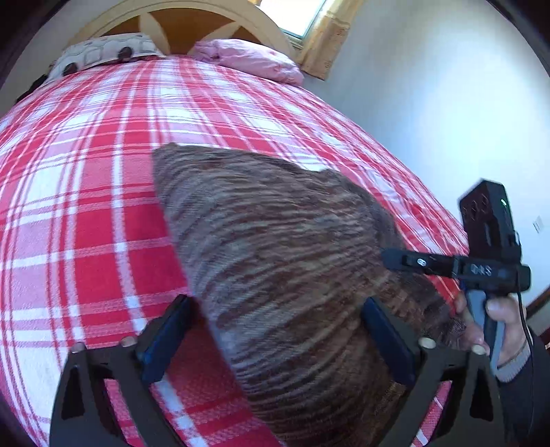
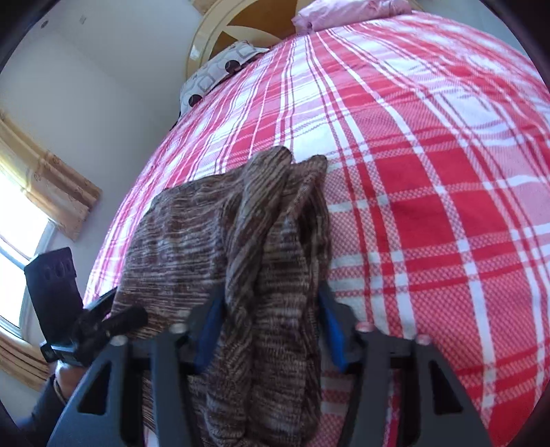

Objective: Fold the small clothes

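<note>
I see a red and white plaid blanket (image 1: 103, 206) spread over the bed. At its far end lies a patterned pillow (image 1: 103, 51) with dark dots, and beside that a crumpled pink quilt (image 1: 251, 58). Behind both stands a curved cream headboard (image 1: 192, 20). Beside the blanket's far corner, a yellow curtain (image 1: 330, 41) hangs at a window (image 1: 295, 13).

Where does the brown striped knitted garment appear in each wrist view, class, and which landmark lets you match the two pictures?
Left wrist view: the brown striped knitted garment fills the lower centre, running down between the fingers.
Right wrist view: the garment lies left of centre, a bunched fold passing between the fingers.
Shared landmark: the white pillow with dark dots at the arched headboard.
</note>
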Demonstrator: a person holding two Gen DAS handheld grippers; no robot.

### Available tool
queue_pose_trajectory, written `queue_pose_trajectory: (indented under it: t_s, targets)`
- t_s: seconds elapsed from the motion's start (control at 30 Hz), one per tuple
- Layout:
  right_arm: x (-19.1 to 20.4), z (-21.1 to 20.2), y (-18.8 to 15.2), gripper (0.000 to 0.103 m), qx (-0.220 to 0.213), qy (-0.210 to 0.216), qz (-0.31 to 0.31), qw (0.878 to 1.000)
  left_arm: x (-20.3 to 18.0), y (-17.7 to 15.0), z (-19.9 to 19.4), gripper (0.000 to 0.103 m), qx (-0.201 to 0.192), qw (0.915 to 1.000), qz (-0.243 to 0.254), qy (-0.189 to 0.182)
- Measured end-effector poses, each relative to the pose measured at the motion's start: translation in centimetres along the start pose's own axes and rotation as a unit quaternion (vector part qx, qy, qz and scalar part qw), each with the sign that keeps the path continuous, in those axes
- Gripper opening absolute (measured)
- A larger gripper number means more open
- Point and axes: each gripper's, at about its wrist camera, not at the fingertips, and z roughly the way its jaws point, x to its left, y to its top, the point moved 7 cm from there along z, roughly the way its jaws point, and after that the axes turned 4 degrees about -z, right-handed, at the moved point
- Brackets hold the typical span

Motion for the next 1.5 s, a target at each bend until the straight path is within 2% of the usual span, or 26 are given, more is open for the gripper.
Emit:
queue_pose_trajectory:
  t_s: [0.07, 0.13, 0.17, 0.23, 0.33, 0.5, 0.67, 0.9, 1.17, 1.5]
  targets:
    - [0.3, 0.1, -0.1, 0.035, 0.005, 0.016, 0.000, 1.000, -0.4, -0.1, 0.1, 0.085, 0.002, 1.0000, 0.002, 0.003]
    - [0.4, 0.1, -0.2, 0.032, 0.004, 0.019, -0.001, 1.000, -0.4, 0.0, 0.1, 0.065, 0.001, 1.0000, 0.000, 0.003]
    - [0.6, 0.0, -0.2, 0.030, 0.002, 0.017, -0.003, 1.000, -0.3, 0.1, 0.0, 0.059, -0.001, 1.0000, -0.004, 0.004]
    - [1.1, -0.2, -0.2, 0.028, -0.004, 0.006, -0.016, 1.000, -0.3, 0.3, -0.4, 0.037, -0.005, 0.9999, -0.009, 0.002]
    - [1.8, -0.9, 0.0, 0.027, -0.023, 0.007, -0.017, 1.000, -0.9, 0.5, -1.6, 0.027, -0.015, 0.9998, 0.004, 0.011]
    - [3.5, -2.2, 0.0, 0.025, -0.044, 0.022, -0.014, 0.999, -1.7, 0.3, -5.1, 0.025, -0.033, 0.9992, 0.008, 0.018]
    - [7.0, -2.4, -0.7, 0.025, -0.050, 0.042, -0.033, 0.997, -0.9, -0.8, -9.6, 0.025, -0.055, 0.9980, 0.001, 0.031]
    - [15.1, -1.1, -1.6, 0.024, -0.046, 0.080, -0.079, 0.993, 2.0, -3.4, -16.3, 0.025, -0.082, 0.9913, 0.002, 0.103]
    - [22.9, 1.4, -3.5, 0.024, -0.030, 0.114, -0.126, 0.985, 5.6, -6.3, -22.9, 0.025, -0.109, 0.9804, -0.011, 0.163]
    - [30.1, 3.5, -6.1, 0.024, -0.012, 0.130, -0.176, 0.976, 9.0, -10.0, -29.3, 0.025, -0.137, 0.9702, -0.043, 0.195]
